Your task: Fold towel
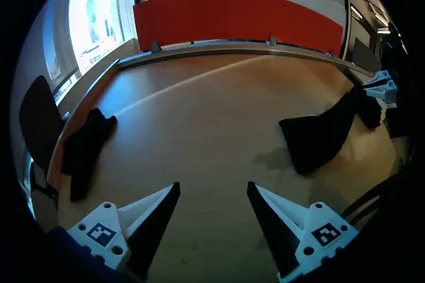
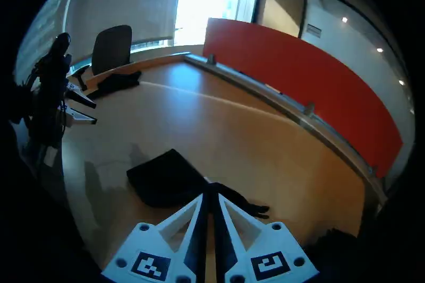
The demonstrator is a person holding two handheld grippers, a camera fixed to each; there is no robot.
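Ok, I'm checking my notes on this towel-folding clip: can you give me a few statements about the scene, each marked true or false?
1. The right gripper has its jaws shut on the dark towel. True.
2. The left gripper grips the towel's other end. False: its jaws are open over bare table, holding nothing.
3. A second dark cloth lies at the table edge near the office chair. True.
4. The partition behind the table is blue. False: it is red.
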